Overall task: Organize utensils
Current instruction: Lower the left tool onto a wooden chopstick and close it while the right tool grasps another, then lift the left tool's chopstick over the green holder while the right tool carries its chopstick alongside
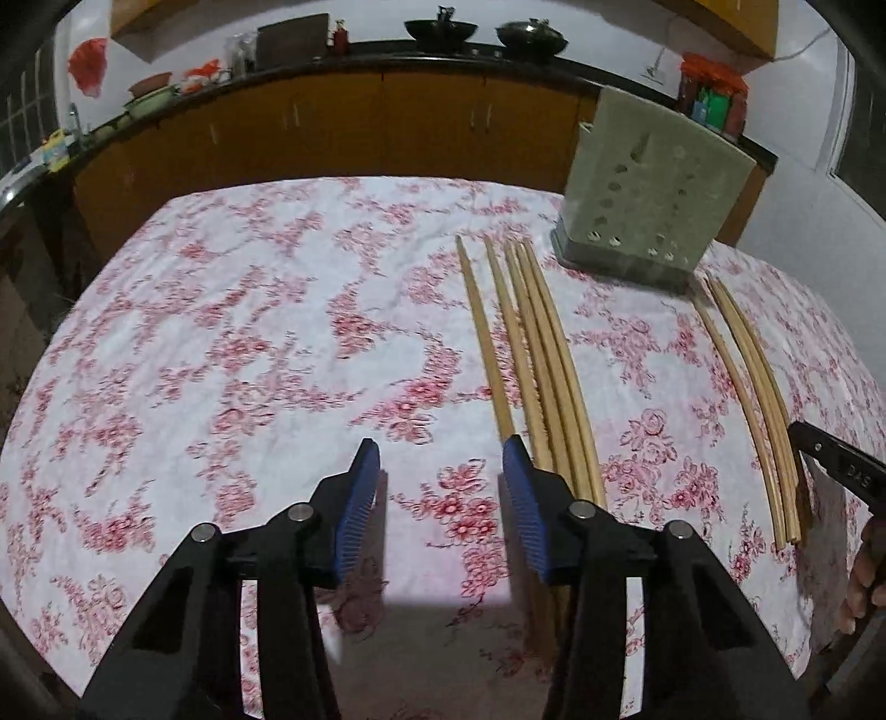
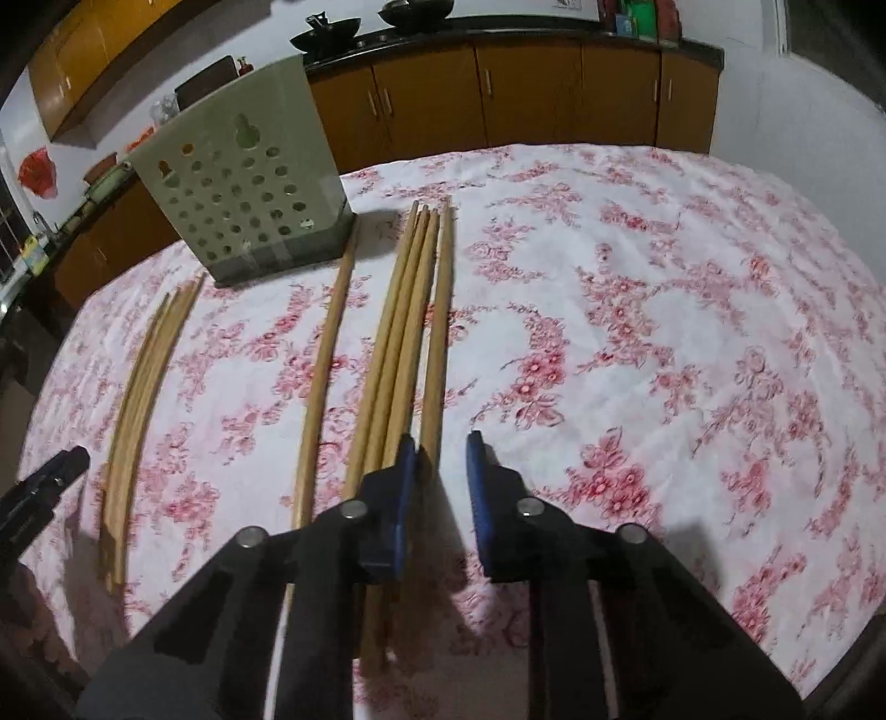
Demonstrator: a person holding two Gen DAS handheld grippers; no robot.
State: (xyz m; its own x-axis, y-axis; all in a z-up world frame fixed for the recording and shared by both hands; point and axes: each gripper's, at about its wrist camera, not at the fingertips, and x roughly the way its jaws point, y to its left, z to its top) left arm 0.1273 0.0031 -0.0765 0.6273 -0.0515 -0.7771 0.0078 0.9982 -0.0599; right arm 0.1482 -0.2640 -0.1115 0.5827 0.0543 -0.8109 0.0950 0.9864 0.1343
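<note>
Wooden chopsticks lie lengthwise on the flowered tablecloth (image 1: 249, 343). In the left wrist view a bundle of several chopsticks (image 1: 534, 360) lies just right of my left gripper (image 1: 440, 443), which is open with only cloth between its blue pads. A smaller bundle (image 1: 747, 387) lies further right. A green perforated utensil holder (image 1: 653, 183) stands upright behind them. In the right wrist view my right gripper (image 2: 443, 440) hovers over the near ends of the middle bundle (image 2: 404, 332). Its pads are drawn close with a narrow gap, and nothing shows clamped. A single chopstick (image 2: 326, 360) and the holder (image 2: 243, 183) are to the left.
Brown kitchen cabinets (image 1: 343, 122) with a dark counter run behind the table, with woks (image 1: 440, 27) on top. The table's far edge is just behind the holder. A further bundle (image 2: 138, 387) lies at the left, near the other gripper's black tip (image 2: 50, 482).
</note>
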